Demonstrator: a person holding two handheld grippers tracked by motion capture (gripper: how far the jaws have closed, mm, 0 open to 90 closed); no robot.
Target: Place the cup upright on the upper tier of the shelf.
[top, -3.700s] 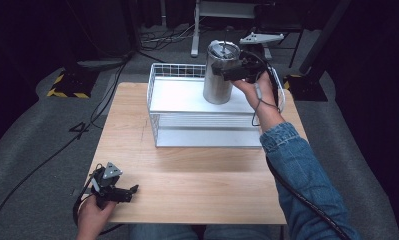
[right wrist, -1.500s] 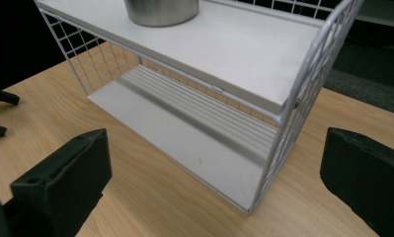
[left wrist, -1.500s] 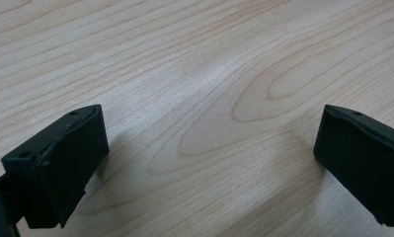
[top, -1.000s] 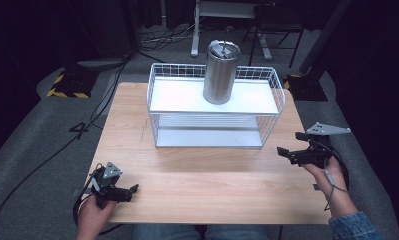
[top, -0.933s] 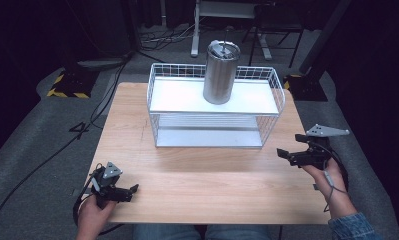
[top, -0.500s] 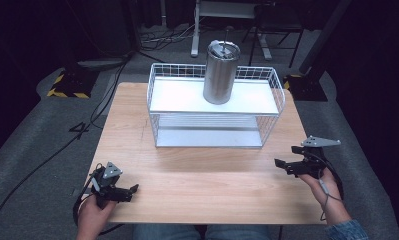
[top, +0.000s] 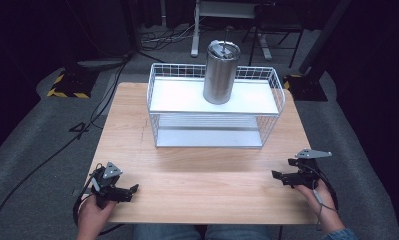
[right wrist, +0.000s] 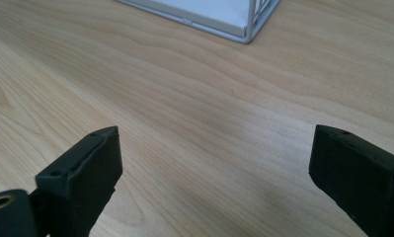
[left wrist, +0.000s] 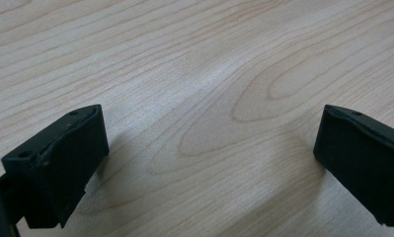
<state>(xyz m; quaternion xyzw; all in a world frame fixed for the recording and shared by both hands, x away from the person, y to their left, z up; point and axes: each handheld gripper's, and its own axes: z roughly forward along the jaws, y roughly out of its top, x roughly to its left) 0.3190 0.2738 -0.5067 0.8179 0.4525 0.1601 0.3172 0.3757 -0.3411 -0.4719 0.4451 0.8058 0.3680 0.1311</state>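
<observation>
1. A white wire rack (top: 214, 107) stands on the far half of the tabletop (top: 202, 180), about midway between the left and right edges. It has two levels: an upper white shelf with a low wire rim, and a lower white shelf under it.
2. On the upper shelf a steel tumbler (top: 220, 73) stands upright, right of the shelf's middle and near its far rim. It has a lid on top. What is inside the tumbler I cannot tell.
3. The lower shelf holds nothing that I can see; its front is open between the wire posts.
4. The left gripper (top: 128, 192) rests at the near left corner of the tabletop, held by a hand (top: 93, 216). In the left gripper view its jaws are spread wide, with bare wood between them.
5. The right gripper (top: 282, 176) lies near the right edge, toward the near corner, in the other hand (top: 314, 194). Its jaws are also spread wide over bare wood, and a corner of the rack (right wrist: 224, 14) shows beyond them.
</observation>
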